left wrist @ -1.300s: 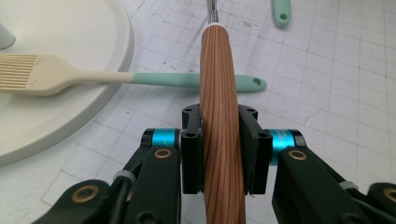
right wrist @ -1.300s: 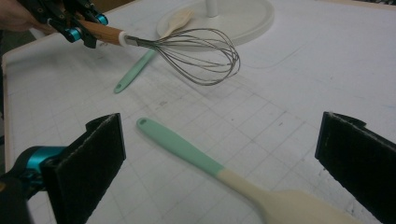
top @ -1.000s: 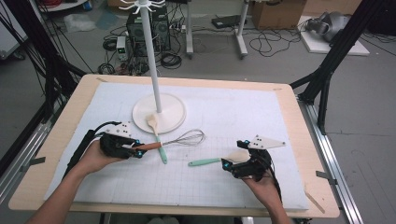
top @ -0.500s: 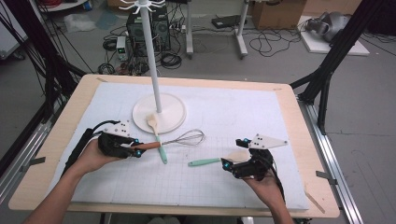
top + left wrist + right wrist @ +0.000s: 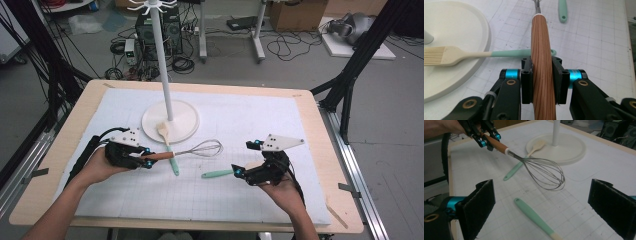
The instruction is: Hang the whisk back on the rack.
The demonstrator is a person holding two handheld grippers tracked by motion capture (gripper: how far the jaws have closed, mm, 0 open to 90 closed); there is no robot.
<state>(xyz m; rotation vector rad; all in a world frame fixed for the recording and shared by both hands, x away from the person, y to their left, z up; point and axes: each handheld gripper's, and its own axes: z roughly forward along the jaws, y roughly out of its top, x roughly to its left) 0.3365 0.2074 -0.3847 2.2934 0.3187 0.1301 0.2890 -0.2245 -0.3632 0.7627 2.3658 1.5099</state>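
Left gripper (image 5: 147,162) is clamping the whisk (image 5: 195,149) by its wooden handle (image 5: 541,62), fingers (image 5: 527,82) pressing on both sides of it. The whisk is lying roughly level, wire head pointing toward 3 o'clock in the high view, sitting near the middle of the white mat (image 5: 250,115) on the counter (image 5: 75,115), at 5 o'clock of the stand base (image 5: 185,125).

Right gripper (image 5: 239,172) is holding nothing; its fingers (image 5: 477,203) are standing wide apart, having just been closing a touch with nothing between them. It is hovering over the mint-handled utensil (image 5: 217,174), which is lying flat on the mat. In the right gripper view that handle (image 5: 534,216) is running between the 2 fingers toward 5 o'clock, its hanging hole at the far end, not touching either one.

A 2nd utensil, the mint-handled spatula (image 5: 167,145), is resting with its cream head on the stand base and its handle running down toward 6 o'clock, passing under the whisk handle just beside the left gripper's fingertips. The white pole (image 5: 162,55) is rising upright from the base.
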